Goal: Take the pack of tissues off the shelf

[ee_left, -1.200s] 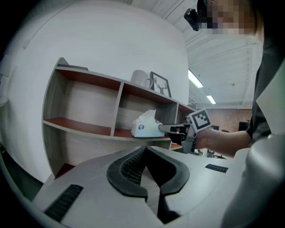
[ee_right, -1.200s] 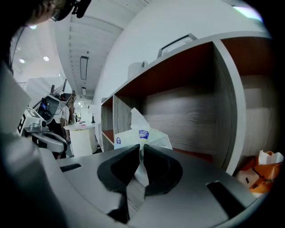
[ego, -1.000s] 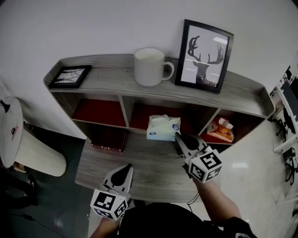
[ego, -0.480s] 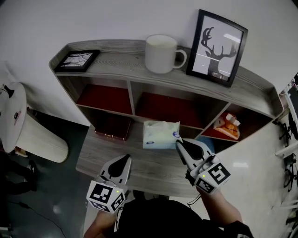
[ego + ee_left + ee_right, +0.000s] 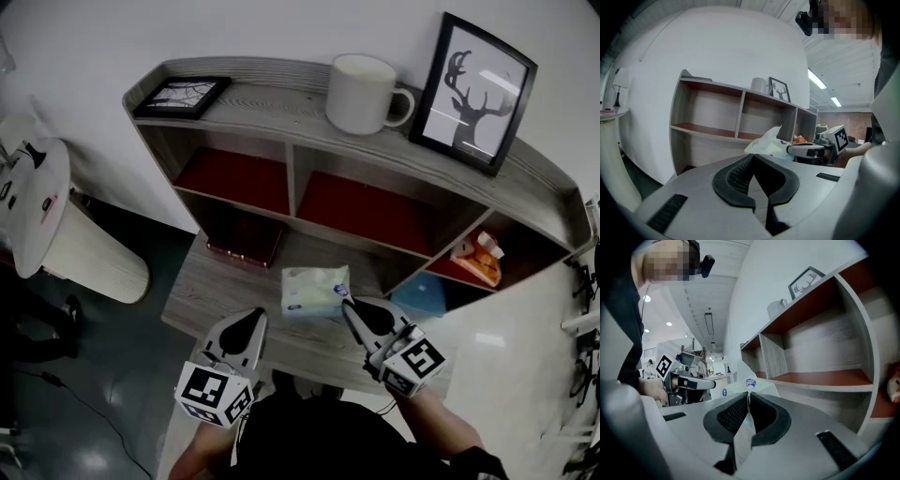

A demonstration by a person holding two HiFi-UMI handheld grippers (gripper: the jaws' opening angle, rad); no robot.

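Progress looks close to complete. The pack of tissues (image 5: 314, 292) is clear of the shelf (image 5: 281, 86) and sits in front of the red-floored middle compartment (image 5: 366, 211), above the grey surface (image 5: 211, 286) that juts out below the compartments. The right tool (image 5: 350, 307) has it by the right-hand edge, with its jaws pinched together on a thin fold of the wrapper. The left tool (image 5: 254, 317) is fully closed with nothing in it and sits near the pack's left side without touching it. What seems left is to carry the pack away or set it down, then let go. With only a corner of wrapper in the grip, the pack could swing or slip.

The head view alone gives the layout. A mug (image 5: 361, 94), a deer picture (image 5: 480, 94) and a small frame (image 5: 181, 96) stand on top, and an orange packet (image 5: 476, 261) lies in the right compartment. It cannot show how the grip is made. The right gripper view does, with the white fold running down between the dark pads. The left gripper view confirms that its own jaws meet on nothing. It also shows the pack from the side, crumpled upward at the other tool's tip. No view settles whether the pack's underside touches the surface.
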